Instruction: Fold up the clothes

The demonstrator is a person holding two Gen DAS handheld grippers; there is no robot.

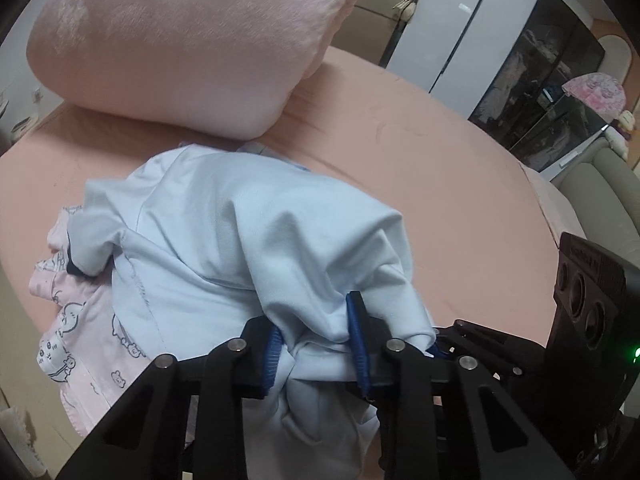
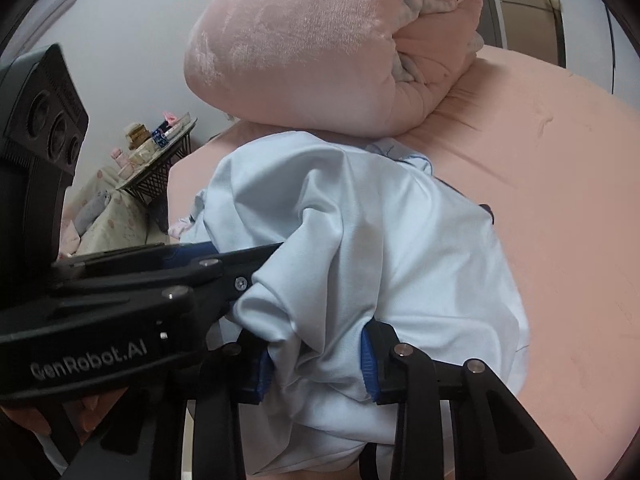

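We've got both the left tongs [image 1: 316, 340] and right tongs [image 2: 316, 364] clamped on the bunched light-blue garment [image 1: 224, 240] over the bed [image 1: 460, 184].

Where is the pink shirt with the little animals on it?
In the left wrist view, the pink animal-print garment lies lower left on the bed, partly under the light blue garment.

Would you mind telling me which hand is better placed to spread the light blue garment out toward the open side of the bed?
Probably the right. Both tongs, left and right, pinch the light blue garment, but bare bed sheet lies beside the right; the pink printed garment crowds the left.
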